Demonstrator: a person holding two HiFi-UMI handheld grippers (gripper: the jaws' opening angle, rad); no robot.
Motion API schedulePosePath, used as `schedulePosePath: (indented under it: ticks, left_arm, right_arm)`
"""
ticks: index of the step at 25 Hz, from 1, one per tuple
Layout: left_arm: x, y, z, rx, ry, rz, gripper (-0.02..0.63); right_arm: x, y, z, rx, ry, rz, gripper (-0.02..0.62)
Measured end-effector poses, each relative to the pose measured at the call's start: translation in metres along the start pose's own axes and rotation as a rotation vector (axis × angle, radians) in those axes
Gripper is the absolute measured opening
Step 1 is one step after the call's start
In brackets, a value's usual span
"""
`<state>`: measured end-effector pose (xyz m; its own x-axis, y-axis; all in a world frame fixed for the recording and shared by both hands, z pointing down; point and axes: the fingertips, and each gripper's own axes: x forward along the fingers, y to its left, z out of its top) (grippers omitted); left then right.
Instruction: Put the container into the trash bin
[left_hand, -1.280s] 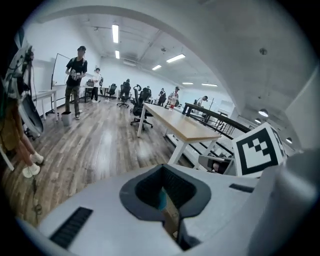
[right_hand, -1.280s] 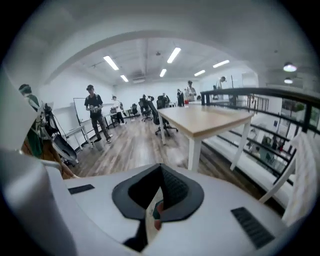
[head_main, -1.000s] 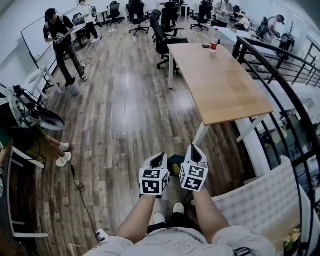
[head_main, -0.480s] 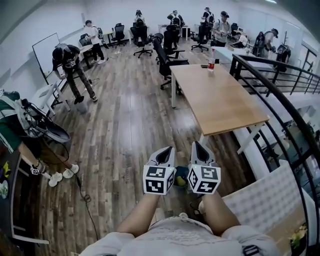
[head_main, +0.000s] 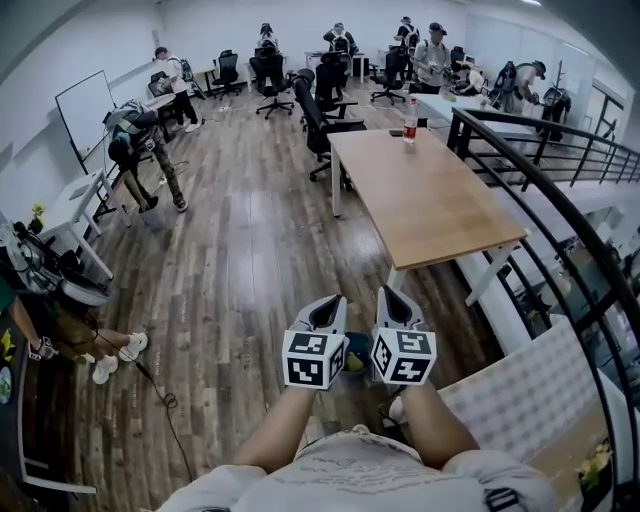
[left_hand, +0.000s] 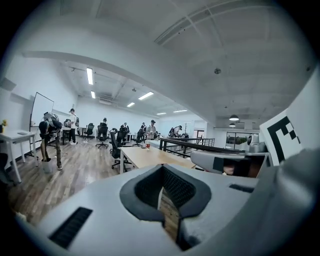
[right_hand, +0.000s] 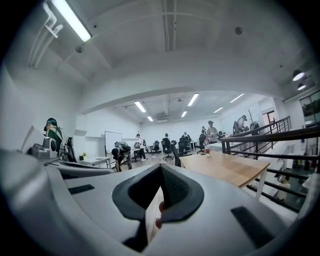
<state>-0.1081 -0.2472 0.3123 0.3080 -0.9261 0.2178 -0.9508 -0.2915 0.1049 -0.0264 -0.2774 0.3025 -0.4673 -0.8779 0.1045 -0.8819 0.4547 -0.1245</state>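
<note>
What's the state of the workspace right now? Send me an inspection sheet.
Surface: long wooden table, bare except for a bottle at its far end.
Job's things: none identifiable; a dark green thing shows low between the grippers, too hidden to name.
Clutter: nothing seen near the grippers.
Grippers: left gripper and right gripper are held out side by side, both shut, with nothing between the jaws.
Cables: one black cable snakes over the wood floor at left.
Surroundings: black railing at right, office chairs, a whiteboard, several people at the far desks.
</note>
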Motion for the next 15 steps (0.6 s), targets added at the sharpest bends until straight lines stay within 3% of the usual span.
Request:
schedulePosePath:
  ticks: [15]
  left_arm:
    - [0.023,-0.021,-0.012,0.003,0.035,-0.009,0.005]
  right_arm:
    - [0.005,-0.028,-0.015,0.017,0.031,0.003,0.002]
